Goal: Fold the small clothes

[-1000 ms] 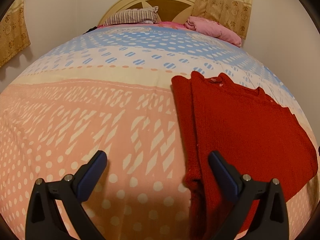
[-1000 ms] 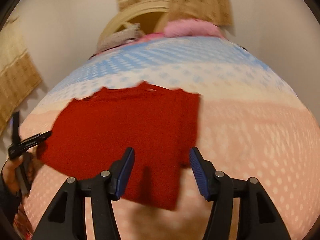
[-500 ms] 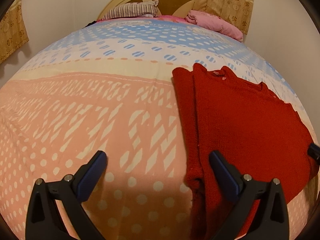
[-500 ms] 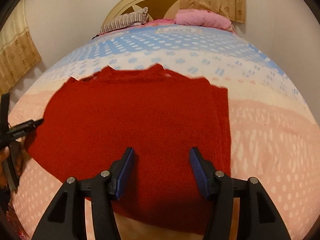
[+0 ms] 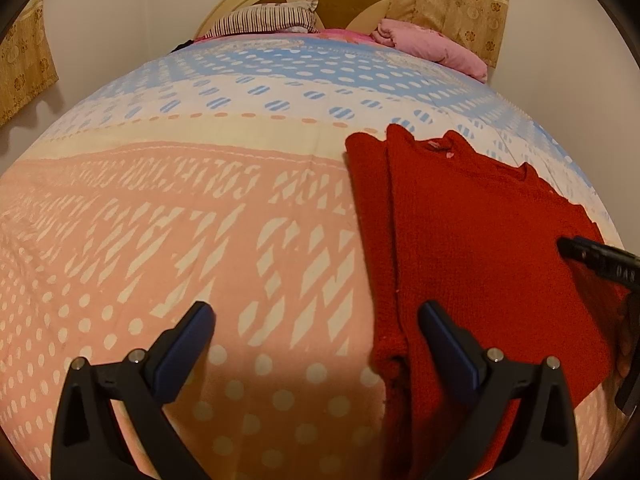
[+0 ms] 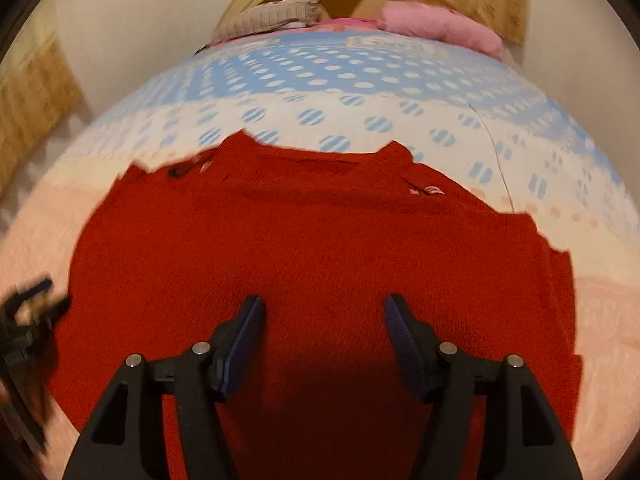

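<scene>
Closer over the red sweater [image 6: 320, 248] the right gripper [image 6: 322, 320] is now seen, jaws just widened, nothing gripped. Left view: left gripper [image 5: 316, 328] spread wide, empty, sweater flat on the bedspread [image 5: 180, 220] beside it.

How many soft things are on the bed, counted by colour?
Red: 1, the sweater
Pink: 1, the bundle by the headboard
Striped: 1, the pillow
Total: 3, all on the bedspread
</scene>
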`<state>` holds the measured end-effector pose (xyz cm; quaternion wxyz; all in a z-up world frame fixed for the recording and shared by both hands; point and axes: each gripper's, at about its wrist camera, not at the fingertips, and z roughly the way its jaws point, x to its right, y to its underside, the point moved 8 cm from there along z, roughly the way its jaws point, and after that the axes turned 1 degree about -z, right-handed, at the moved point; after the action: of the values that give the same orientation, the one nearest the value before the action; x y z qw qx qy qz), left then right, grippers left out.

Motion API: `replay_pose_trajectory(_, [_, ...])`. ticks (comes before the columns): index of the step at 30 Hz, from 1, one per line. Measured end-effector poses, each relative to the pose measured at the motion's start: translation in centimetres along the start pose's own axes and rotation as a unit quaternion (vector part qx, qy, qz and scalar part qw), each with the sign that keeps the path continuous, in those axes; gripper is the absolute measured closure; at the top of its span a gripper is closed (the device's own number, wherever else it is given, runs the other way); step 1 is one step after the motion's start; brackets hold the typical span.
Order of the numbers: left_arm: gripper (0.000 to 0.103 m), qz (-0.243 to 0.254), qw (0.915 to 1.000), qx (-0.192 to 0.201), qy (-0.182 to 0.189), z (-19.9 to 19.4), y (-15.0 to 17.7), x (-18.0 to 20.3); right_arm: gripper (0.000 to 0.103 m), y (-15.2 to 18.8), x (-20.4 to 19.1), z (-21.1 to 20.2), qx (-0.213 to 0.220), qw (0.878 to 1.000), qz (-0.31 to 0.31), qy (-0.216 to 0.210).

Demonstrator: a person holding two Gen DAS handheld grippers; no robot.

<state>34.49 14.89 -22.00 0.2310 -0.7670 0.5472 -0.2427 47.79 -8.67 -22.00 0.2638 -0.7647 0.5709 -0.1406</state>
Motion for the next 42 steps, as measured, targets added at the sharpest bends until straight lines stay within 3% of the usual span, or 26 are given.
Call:
replay_pose_trajectory(8, [0.000,-0.034,0.9987,0.000,0.039,-0.5,-0.2,-1.0,0.038,0.8,-0.3,-1.5,0.031,0.999,-0.004,0.004])
replay_pose_trajectory(12, [0.000,-0.016,0.9995,0.006,0.026,-0.7,-0.5,-0.4,0.035,1.9,-0.6,-2.3,0.041,0.999,-0.031,0.011])
replay_pose_trajectory(16, [0.000,0.018,0.9995,0.016,0.020,-0.4,-2.2,0.7,0.031,2.2,0.0,-2.0,0.048,0.999,-0.018,-0.001])
replay_pose_trajectory(20, [0.000,0.021,0.9993,0.021,0.025,0.5,-4.5,0.9,0.030,2.4,-0.5,-2.6,0.055,0.998,-0.031,0.023])
replay_pose_trajectory(23, [0.000,0.016,0.9987,0.015,0.046,1.3,-5.3,1.1,0.030,3.1,-1.3,-4.1,0.068,0.997,-0.030,0.016])
replay_pose_trajectory(32, [0.000,0.010,0.9968,0.004,0.079,3.1,-5.5,1.9,0.029,6.1,-11.9,-7.9,0.110,0.979,-0.173,-0.024])
replay_pose_trajectory(42, [0.005,0.008,0.9914,-0.020,0.129,4.4,-5.8,2.9,0.030,9.1,-19.4,-6.9,0.100,0.957,-0.269,-0.031])
